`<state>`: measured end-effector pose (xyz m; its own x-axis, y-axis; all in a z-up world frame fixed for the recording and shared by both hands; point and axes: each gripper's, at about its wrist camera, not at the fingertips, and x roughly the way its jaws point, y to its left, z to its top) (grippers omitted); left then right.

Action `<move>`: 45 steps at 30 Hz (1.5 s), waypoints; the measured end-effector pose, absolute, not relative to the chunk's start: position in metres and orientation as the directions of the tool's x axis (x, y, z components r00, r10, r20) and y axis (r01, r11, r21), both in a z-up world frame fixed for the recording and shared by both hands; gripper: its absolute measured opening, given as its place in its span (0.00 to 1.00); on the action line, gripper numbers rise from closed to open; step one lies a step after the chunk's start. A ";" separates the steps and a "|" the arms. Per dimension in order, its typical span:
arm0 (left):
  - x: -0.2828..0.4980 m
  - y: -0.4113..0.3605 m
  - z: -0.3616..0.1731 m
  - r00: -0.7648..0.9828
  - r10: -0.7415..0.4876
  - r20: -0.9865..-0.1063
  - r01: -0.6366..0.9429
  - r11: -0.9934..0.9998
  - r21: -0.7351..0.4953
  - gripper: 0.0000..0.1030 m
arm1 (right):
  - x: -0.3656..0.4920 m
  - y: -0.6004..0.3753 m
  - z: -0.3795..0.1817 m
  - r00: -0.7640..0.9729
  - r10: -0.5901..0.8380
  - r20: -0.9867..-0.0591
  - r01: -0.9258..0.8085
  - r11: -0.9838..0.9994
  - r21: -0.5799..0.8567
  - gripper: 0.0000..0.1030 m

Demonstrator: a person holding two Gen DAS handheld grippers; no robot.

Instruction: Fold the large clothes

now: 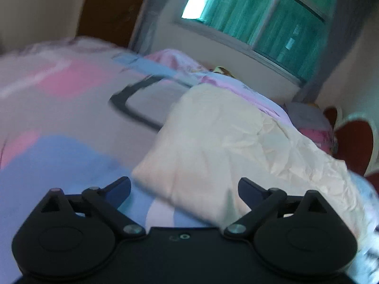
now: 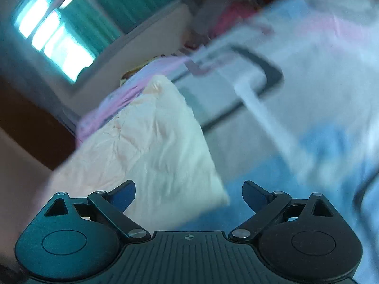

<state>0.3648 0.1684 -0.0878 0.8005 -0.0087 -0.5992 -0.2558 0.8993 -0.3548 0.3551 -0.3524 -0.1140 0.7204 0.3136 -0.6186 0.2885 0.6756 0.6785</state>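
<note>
Left wrist view: cream garment [image 1: 227, 137] lay folded mid-frame on the bed [image 1: 59, 108]; both the left hand-held gripper [image 1: 184, 187] and the right hand-held gripper [image 2: 188, 190] were spread apart and empty, so folding looked largely done.

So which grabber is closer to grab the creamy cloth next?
Probably the left gripper. The cream garment lies right between its open jaws. The right gripper, also open, has only the garment's corner on one side. Both views are blurry, so it's close.
</note>
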 end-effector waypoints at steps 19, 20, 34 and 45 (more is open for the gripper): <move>0.428 0.204 -0.139 0.822 -0.206 -0.531 -0.324 0.597 -0.733 0.27 | 0.399 -0.338 -0.140 0.763 0.295 -0.575 0.359 0.546 0.757 0.46; 0.429 0.202 -0.135 0.822 -0.204 -0.532 -0.315 0.615 -0.723 0.25 | 0.400 -0.337 -0.138 0.765 0.295 -0.573 0.347 0.561 0.752 0.38; 0.388 0.191 -0.088 0.844 -0.209 -0.493 -0.238 0.679 -0.695 0.17 | 0.359 -0.329 -0.086 0.779 0.300 -0.551 0.227 0.684 0.694 0.22; 0.295 0.182 -0.088 0.827 -0.217 -0.518 -0.257 0.675 -0.692 0.17 | 0.264 -0.343 -0.078 0.761 0.310 -0.569 0.222 0.700 0.678 0.23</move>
